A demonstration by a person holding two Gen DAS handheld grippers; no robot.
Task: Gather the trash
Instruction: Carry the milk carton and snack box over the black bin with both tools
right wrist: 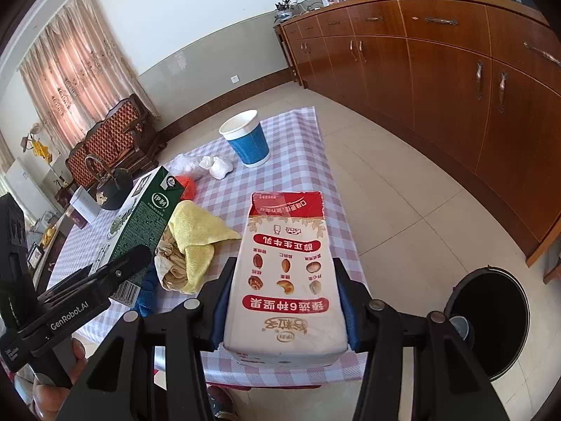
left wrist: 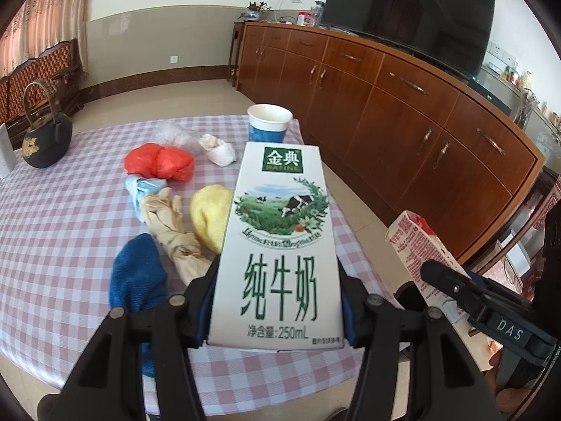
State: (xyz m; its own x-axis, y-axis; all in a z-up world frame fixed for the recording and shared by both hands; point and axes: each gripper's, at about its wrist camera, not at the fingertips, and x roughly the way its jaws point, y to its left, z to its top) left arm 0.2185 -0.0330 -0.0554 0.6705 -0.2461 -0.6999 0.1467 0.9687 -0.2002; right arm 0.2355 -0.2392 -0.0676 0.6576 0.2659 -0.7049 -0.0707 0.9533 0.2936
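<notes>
At the far left of the left wrist view a dark iron kettle (left wrist: 46,140) sits on the pink-checked tablecloth (left wrist: 63,217), clear of the rubbish. Next comes the loose pile: a blue knitted rag (left wrist: 138,273), a shiny red plastic wad (left wrist: 159,162), crumpled brown paper (left wrist: 171,231) and a soft yellow cloth (left wrist: 210,214), with a blue paper cup (left wrist: 268,122) upright behind. At centre the left gripper (left wrist: 277,301) is clamped partway closed on a smooth, flat-sided white milk carton (left wrist: 278,245), lifted off the table, presumably for carrying to the bin. In the right wrist view the right gripper (right wrist: 284,301) likewise pinches a red-and-white carton (right wrist: 285,270), printed upside down; the round black bin (right wrist: 491,319) waits on the tiled floor at lower right.
</notes>
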